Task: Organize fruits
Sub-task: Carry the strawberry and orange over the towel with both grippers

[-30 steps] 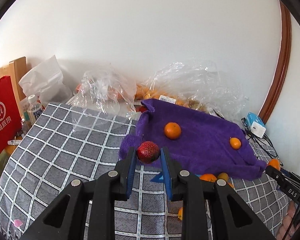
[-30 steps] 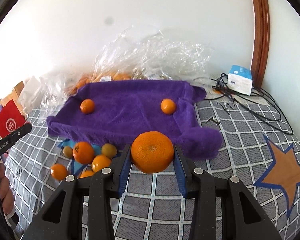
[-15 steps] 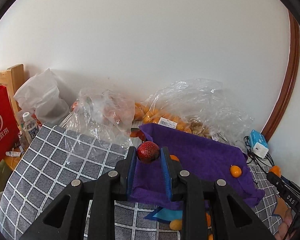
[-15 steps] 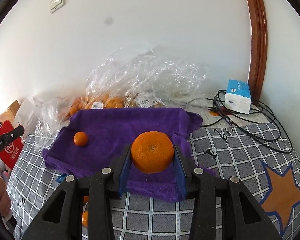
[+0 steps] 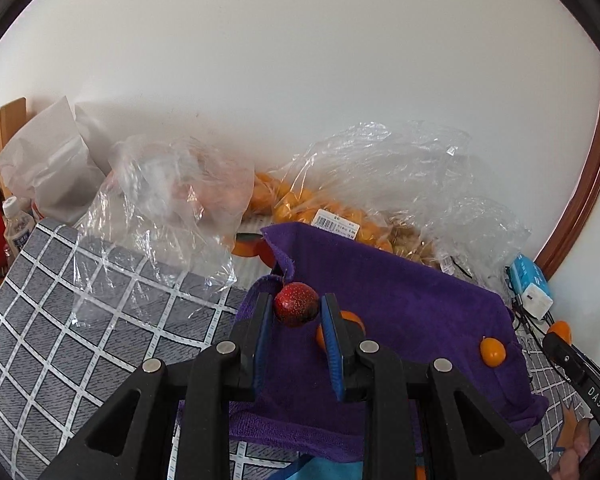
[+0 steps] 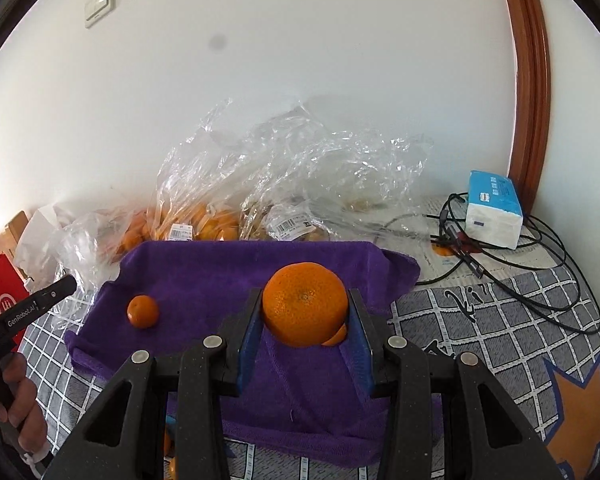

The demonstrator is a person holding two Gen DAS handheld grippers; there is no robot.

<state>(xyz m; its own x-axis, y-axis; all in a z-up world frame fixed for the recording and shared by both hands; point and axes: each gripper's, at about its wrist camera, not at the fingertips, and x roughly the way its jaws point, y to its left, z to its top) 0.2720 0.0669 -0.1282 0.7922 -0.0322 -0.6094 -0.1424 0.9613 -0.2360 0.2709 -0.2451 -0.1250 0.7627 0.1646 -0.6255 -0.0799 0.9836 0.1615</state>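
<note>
Above the purple towel (image 6: pixel 204 280), big orange (image 6: pixel 305 304) clamped in right gripper (image 6: pixel 304 320), red fruit (image 5: pixel 296 309) pinched by left gripper (image 5: pixel 296 316), crinkled plastic bags (image 6: pixel 292 176) heaped behind, small orange (image 6: pixel 143 311) left lying on the cloth.

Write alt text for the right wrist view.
The right gripper holds a large orange over a purple towel on a checked cloth. A small orange lies on the towel; clear bags of fruit sit behind, against a white wall.

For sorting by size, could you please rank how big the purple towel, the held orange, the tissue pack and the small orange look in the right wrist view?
1. purple towel
2. held orange, though nearness to the camera inflates it
3. tissue pack
4. small orange
</note>
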